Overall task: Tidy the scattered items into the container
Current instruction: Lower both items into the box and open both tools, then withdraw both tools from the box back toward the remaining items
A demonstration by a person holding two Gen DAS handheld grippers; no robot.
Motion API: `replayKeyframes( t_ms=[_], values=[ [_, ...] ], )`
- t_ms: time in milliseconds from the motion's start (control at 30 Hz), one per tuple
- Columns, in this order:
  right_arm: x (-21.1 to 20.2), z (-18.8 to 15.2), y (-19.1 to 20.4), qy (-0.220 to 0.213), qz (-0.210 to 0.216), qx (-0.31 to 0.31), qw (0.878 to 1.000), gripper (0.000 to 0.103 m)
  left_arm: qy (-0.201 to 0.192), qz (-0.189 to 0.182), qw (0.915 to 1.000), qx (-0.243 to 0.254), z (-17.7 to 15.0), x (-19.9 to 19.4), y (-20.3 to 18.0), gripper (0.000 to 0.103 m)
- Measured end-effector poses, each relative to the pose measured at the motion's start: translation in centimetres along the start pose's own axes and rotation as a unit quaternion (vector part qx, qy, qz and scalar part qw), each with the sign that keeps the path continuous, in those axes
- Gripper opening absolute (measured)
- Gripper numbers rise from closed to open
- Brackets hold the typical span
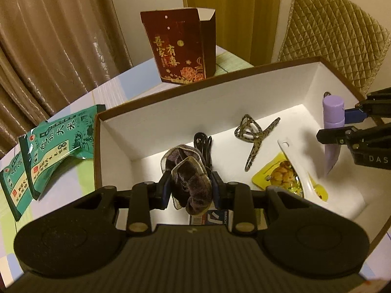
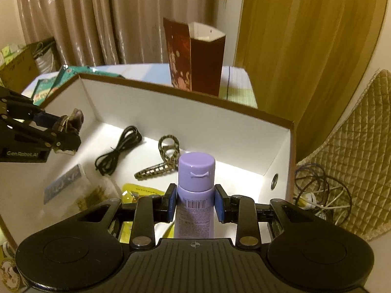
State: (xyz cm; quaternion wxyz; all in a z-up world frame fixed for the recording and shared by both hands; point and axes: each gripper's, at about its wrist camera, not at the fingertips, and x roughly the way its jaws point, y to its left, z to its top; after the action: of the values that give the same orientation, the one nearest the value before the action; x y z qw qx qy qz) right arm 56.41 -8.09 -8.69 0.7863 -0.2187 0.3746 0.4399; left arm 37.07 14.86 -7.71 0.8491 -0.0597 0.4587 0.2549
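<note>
Purple velvet scrunchie [image 1: 189, 183]: clamped in left gripper [image 1: 190, 188] above white cardboard box [image 1: 171, 102].
Lilac plastic tube [image 2: 195, 195]: clamped in right gripper [image 2: 195, 202].
Advice: both were best lowered onto bare floor before release.

surface: table [image 1: 110, 90], pastel checked cloth | on it: white open box [image 1: 171, 112]; dark red carton [image 1: 180, 48] behind; green packets [image 1: 48, 151] beside box

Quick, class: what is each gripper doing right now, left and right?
Left gripper: closed on the dark velvet scrunchie, over the box.
Right gripper: closed on the purple tube.
</note>
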Motion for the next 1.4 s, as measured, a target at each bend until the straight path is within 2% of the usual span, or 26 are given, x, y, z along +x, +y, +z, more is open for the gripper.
replayKeyframes(
  t_ms=[233,433,500,567,667,1000,1167,1400],
  values=[
    [2.1,0.0,0.0,0.038,-0.010,-0.011,0.999,0.029,0.016,0.002,0.9999,0.004,-0.3,1.1,0.3,0.028],
    [2.7,0.1,-0.2,0.043,-0.018,-0.012,0.999,0.029,0.026,0.006,0.9996,0.003,-0.4,1.9,0.6,0.028],
    [2.7,0.3,-0.2,0.045,-0.019,-0.015,0.999,0.032,0.029,0.007,0.9995,0.005,-0.5,2.1,0.6,0.028],
    [2.5,0.3,-0.1,0.045,-0.009,-0.020,0.999,0.047,0.032,0.007,0.9994,0.007,-0.6,2.3,0.6,0.028],
    [2.4,0.3,0.7,0.040,-0.006,-0.036,0.999,0.059,0.038,0.006,0.9992,0.008,-0.6,2.5,0.6,0.029],
    [2.5,0.3,0.8,0.045,-0.001,-0.031,0.998,0.066,0.056,0.014,0.9983,0.012,-0.6,3.5,0.7,0.033],
    [2.4,0.3,1.5,0.042,0.009,-0.036,0.998,0.080,0.058,0.012,0.9981,0.018,-0.6,3.6,0.5,0.041],
    [2.0,0.1,2.1,0.046,0.013,-0.055,0.997,0.088,0.060,0.001,0.9981,0.016,-0.5,3.4,-0.2,0.065]
  ],
)
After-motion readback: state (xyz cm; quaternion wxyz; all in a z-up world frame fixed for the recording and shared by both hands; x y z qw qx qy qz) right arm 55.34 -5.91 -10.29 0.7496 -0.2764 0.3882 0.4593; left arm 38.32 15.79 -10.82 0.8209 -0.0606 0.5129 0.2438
